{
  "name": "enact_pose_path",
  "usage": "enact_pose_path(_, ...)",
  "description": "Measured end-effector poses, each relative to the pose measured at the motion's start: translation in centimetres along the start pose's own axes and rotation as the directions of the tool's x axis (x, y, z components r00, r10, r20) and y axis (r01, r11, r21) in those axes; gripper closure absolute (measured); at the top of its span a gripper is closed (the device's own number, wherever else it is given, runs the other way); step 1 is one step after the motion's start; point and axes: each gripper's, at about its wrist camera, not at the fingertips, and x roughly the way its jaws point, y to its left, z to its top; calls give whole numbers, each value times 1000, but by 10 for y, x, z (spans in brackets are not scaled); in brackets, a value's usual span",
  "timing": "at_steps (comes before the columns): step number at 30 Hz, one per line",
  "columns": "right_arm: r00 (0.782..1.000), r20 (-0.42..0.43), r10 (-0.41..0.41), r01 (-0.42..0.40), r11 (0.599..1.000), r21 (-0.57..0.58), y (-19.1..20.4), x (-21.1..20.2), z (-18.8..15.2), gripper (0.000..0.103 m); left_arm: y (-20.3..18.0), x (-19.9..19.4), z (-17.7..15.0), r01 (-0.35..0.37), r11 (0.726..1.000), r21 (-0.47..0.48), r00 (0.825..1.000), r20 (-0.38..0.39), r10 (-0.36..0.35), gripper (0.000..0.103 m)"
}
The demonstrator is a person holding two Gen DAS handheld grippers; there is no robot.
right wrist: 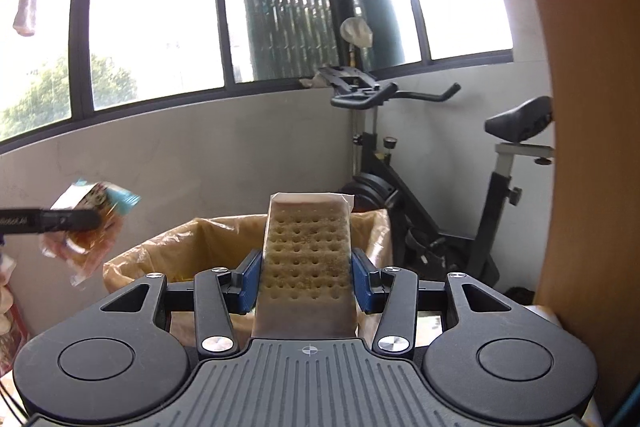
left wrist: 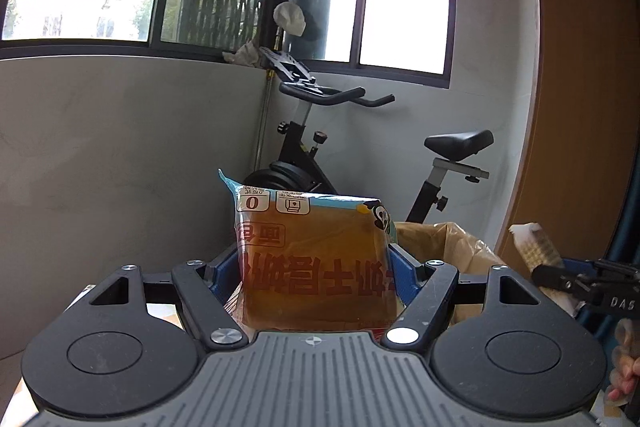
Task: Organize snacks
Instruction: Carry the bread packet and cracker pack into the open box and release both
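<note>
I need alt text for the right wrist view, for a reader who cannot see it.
The right tool grips a clear packet of dotted crackers upright between its blue pads. Behind it stands a bin with a yellowish bag, and an exercise bike by the windowed wall.

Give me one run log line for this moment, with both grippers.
left gripper: shut on bread packet | right gripper: shut on cracker pack | both raised, lined bin behind

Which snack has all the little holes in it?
The cracker pack held between the right gripper fingers. Its pale biscuit is dotted with rows of holes. The bread pack in the left gripper is smooth and orange-brown, with red writing.
</note>
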Motion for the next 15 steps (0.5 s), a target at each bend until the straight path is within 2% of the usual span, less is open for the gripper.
enact_pose_path(3,999,-49,2,-2,1000,-1,4,38,5,60,-5,38,8,10,1000,-7,999,-31,-10,26)
enact_pose_path(6,995,-100,-23,22,1000,-11,7,70,7,60,-13,71,9,-9,999,49,997,-81,13,26)
enact_pose_path(8,991,-130,-39,36,999,-27,12,87,6,60,-14,86,8,-11,999,52,995,-103,16,26)
enact_pose_path(10,985,-164,-52,45,998,-48,16,98,5,60,-11,97,5,27,1000,7,988,-153,-25,26)
enact_pose_path(12,975,-208,-73,63,996,-57,17,108,2,60,-6,101,0,42,999,-34,985,-164,-47,26)
enact_pose_path(15,964,-241,-111,99,993,-61,15,115,-4,60,-9,107,-5,39,999,2,978,-205,-38,25)
